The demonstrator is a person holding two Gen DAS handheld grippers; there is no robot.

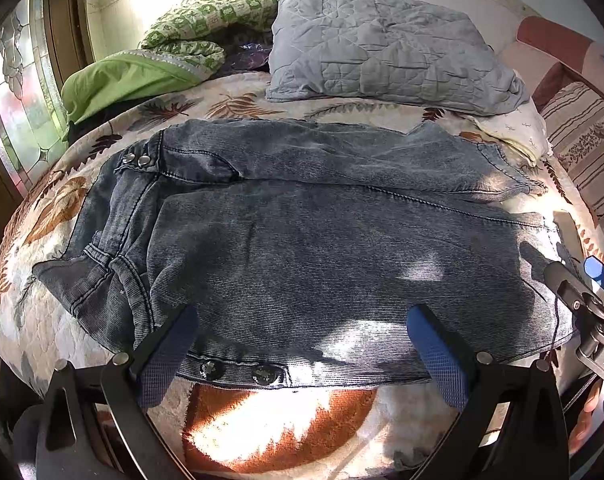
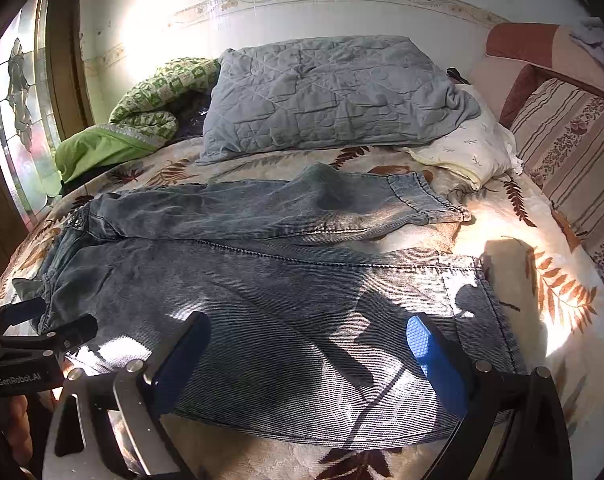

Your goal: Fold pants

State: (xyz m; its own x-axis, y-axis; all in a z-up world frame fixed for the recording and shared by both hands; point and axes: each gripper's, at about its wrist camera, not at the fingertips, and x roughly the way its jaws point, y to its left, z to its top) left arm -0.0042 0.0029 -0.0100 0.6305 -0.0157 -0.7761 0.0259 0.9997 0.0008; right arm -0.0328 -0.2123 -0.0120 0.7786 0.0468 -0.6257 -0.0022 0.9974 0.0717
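Grey-blue denim pants lie spread flat on the leaf-patterned bedspread, waist to the left and both legs running right. The near waistband with its two buttons lies just below my left gripper, which hovers open over the near hip with nothing between its fingers. My right gripper hangs open above the near leg of the pants, left of its hem. The far leg ends at a hem further back. Each gripper shows at the edge of the other's view: the right gripper and the left gripper.
A grey quilted pillow and a green patterned blanket lie behind the pants against the wall. A cream pillow sits at the back right beside a striped headboard. A stained-glass window is on the left.
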